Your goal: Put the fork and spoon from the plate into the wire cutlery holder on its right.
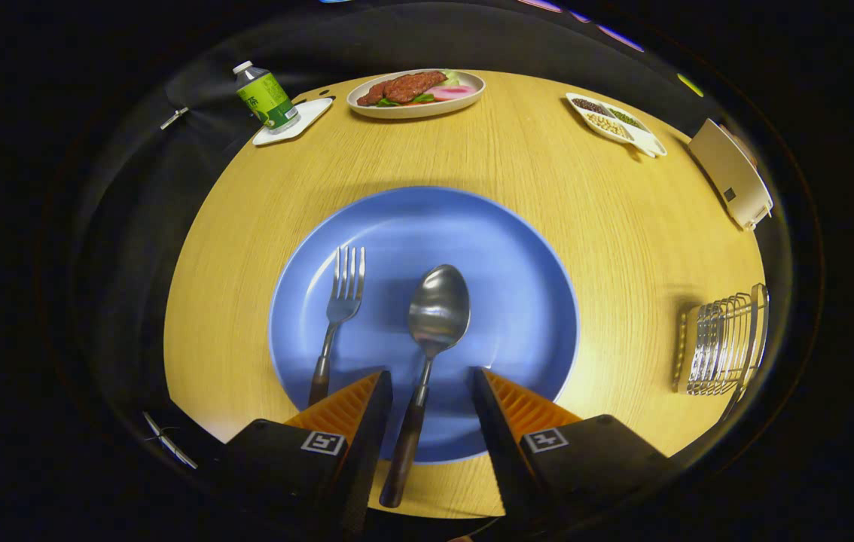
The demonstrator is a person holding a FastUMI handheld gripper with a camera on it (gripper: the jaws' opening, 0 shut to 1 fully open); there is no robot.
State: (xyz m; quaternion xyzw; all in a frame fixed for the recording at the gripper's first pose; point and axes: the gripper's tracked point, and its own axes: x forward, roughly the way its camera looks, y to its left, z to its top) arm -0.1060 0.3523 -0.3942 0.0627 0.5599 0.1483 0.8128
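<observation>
Lining up on the spoon (438, 310): we see the gripper (427, 388) spread wide, its handle between the fingers, untouched. Fork (339, 301) lies left on the plate (517, 256). Next, we judge: descend, pinch. Holder (724, 339), frame right, is distorted; its opening unclear.

The gripper (431, 391) has two wedge-shaped fingers (344, 406) tapering toward 12 o'clock; their sloped upper faces are orange and ribbed with fine crosswise ridges; their inner walls are plain matte black. Each finger is mounted on a bulky black block with rounded corners at 6 o'clock; each block bears a small white square tag with a black pattern, one at 7 o'clock, its twin at 5 o'clock.
</observation>
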